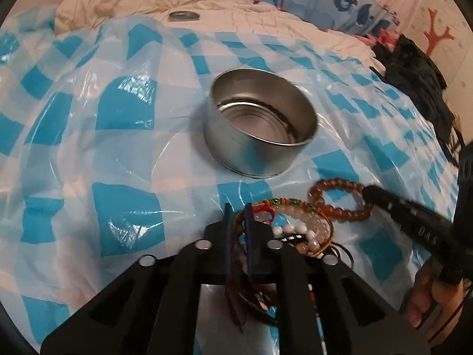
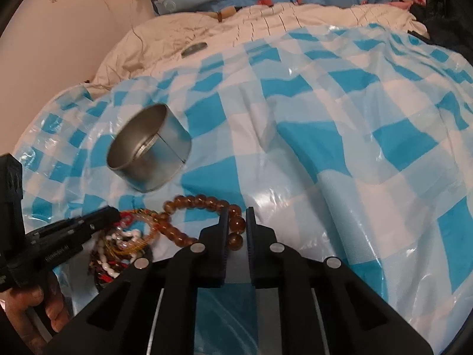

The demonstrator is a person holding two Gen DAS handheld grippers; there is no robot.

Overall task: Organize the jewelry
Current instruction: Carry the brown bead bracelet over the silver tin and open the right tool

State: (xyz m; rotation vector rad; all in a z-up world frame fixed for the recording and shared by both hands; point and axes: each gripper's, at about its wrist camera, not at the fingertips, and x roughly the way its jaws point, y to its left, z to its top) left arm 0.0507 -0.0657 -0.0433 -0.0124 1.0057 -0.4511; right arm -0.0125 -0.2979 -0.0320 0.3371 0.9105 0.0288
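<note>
- On the bed, a blue-and-white checked plastic sheet (image 1: 127, 124) covers a cream quilt (image 2: 266, 20); it is glossy and wrinkled.
- Round metal tin (image 1: 260, 127): open-topped, standing on the sheet in the middle of the left wrist view, far from the jewelry pile. A dark thin item lies along its inner wall; what it is cannot be told.
- Flat metal disc (image 1: 184, 16): lies on the quilt at the far edge, well apart from the tin.
- Left gripper (image 1: 239, 210): jaws nearly together, pinching thin braided cords (image 1: 235, 236) of the jewelry pile (image 1: 298, 230) — white beads, pale beads and multicoloured woven bracelets, at the near side of the sheet.
- Right gripper (image 2: 237, 222): jaws close together, clamped on the amber bead bracelet (image 2: 204, 199), which lies just right of the pile and touches it.
- A hand (image 2: 32, 310) holds the left gripper's handle at the lower left of the right wrist view.
- Writing: pale lettering on each gripper body, blurred and unreadable. Blue lettering on the cartoon-print bedding (image 1: 354, 0) at the far right, also not legible.
- Dark clothing (image 1: 414, 68) is heaped at the far right.
</note>
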